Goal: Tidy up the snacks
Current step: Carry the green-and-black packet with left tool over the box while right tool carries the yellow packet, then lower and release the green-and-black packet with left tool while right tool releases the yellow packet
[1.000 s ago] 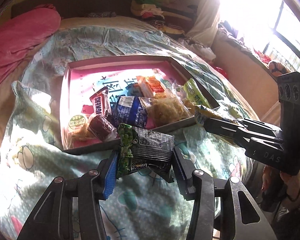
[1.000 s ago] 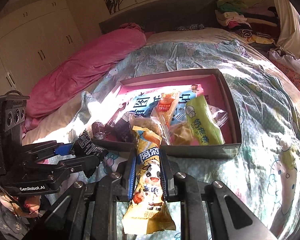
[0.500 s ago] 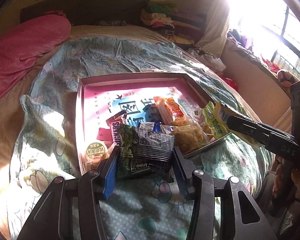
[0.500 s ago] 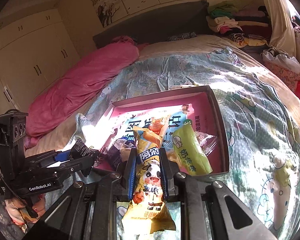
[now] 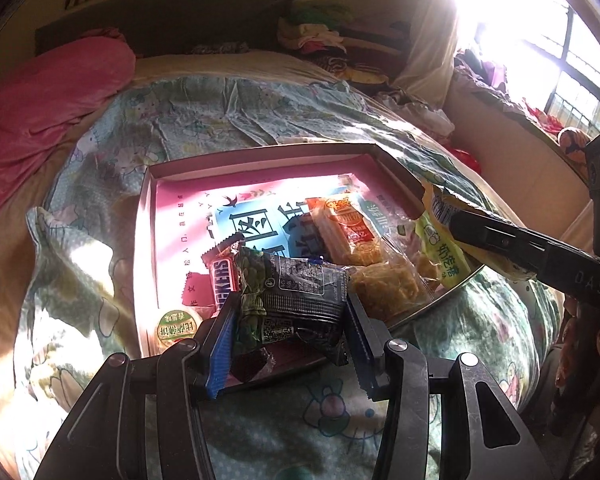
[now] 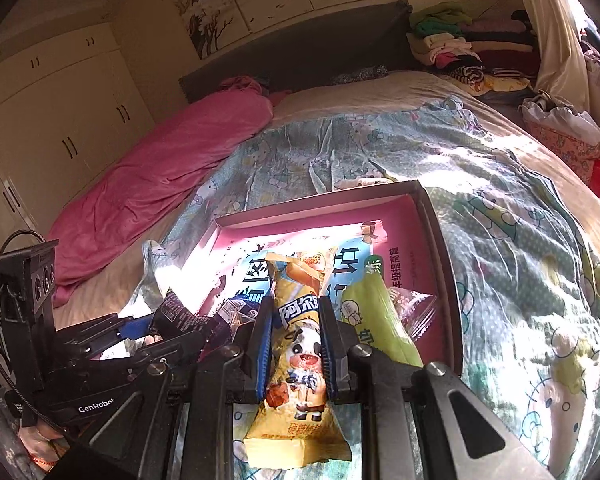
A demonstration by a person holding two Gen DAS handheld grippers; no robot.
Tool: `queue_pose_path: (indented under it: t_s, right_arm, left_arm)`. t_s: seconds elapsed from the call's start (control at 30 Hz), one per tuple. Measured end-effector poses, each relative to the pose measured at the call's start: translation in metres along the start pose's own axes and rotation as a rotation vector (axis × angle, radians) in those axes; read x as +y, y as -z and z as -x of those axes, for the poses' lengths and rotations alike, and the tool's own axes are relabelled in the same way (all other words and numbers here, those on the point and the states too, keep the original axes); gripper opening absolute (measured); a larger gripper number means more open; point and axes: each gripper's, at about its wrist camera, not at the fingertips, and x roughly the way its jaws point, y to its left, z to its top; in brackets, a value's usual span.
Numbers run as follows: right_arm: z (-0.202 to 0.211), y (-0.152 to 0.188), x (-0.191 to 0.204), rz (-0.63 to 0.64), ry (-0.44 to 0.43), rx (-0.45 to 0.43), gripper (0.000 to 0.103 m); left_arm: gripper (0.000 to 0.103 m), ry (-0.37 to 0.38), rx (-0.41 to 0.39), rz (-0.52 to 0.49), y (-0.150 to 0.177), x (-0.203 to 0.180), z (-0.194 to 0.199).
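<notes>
— Over the near rim of the pink box (image 5: 148,240) now: our left gripper (image 5: 290,344) has carried the black-and-green packet (image 5: 296,296) forward from the bedspread (image 5: 260,120), fingers clenched on both its sides.

— And our right gripper (image 6: 294,340) has come in too, clamped on the yellow cow-print packet (image 6: 296,360), whose top end pokes over the box edge.

— So both snacks hang above the pile, near the Snickers bar (image 5: 222,280) and the green pouch (image 6: 374,328).

— We reckon release comes next; neither packet is resting inside yet.

— Crowded front edge, though. We'd aim for the bare pink floor further in.
</notes>
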Motion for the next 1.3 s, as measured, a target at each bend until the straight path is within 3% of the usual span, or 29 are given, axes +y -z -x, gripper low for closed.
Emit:
queue_pose_path:
  t_s: [0.6,1.3]
  right_arm:
    - [-0.033,-0.002,-0.004,-0.005,0.066,0.040,0.021]
    - [-0.055,-0.001,0.001,0.000,0.131,0.064,0.021]
  left_arm:
    - [0.051,-0.017,0.035,0.083,-0.006,0.024,-0.023]
    - [0.052,-0.023,0.031,0.087,-0.007,0.025,-0.027]
